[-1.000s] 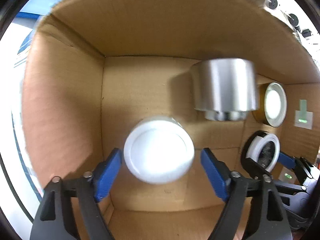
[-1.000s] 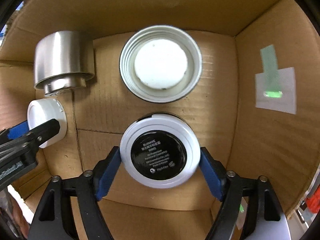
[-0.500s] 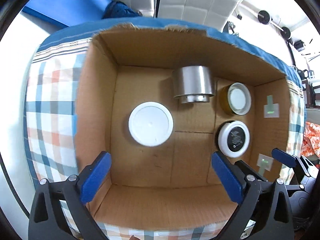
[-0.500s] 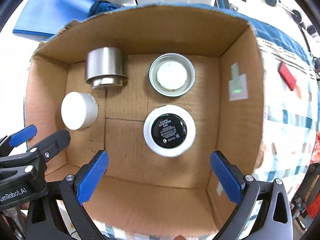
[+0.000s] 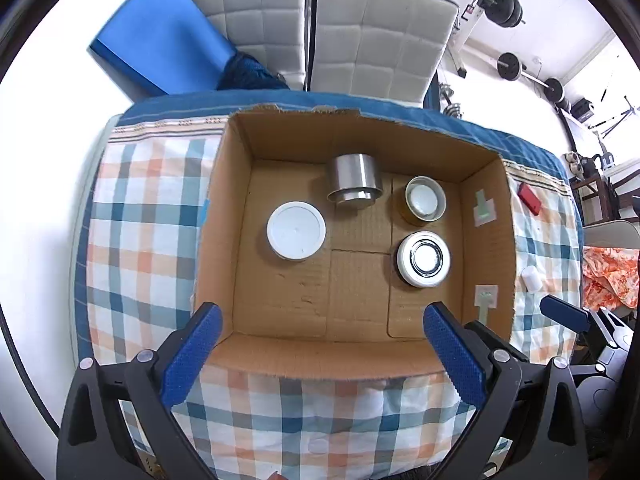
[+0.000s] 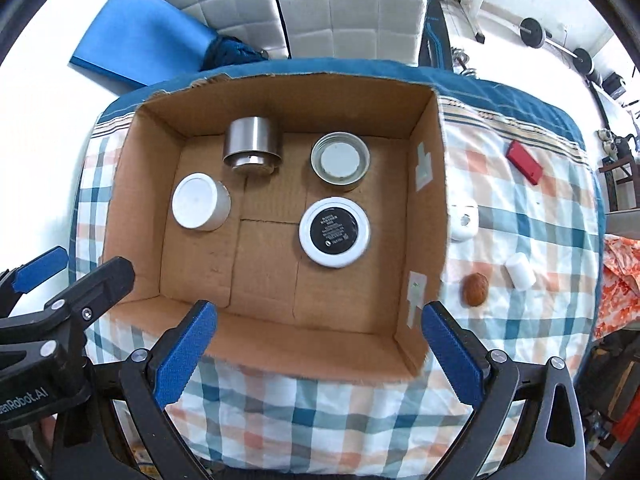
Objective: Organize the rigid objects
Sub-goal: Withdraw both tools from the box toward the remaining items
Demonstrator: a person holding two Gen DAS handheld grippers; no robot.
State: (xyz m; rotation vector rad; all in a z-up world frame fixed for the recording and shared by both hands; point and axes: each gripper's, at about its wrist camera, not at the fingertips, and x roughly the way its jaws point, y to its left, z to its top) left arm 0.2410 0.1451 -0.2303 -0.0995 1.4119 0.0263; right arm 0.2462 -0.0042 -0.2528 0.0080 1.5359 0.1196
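An open cardboard box stands on a checked cloth. On its floor rest a white round jar, a steel cup, a metal lid and a white-rimmed black-faced jar. My left gripper hangs open high above the box's near wall, nothing between its blue pads. My right gripper is likewise open and empty above the near wall.
On the cloth right of the box lie a red block, a white earbud case, a small white cylinder and a brown nut-like object. White padded chairs and a blue mat stand behind the table.
Both grippers let go of their jars, opened wide and rose out of the box. The white jar and the black-faced jar stay on the box floor.
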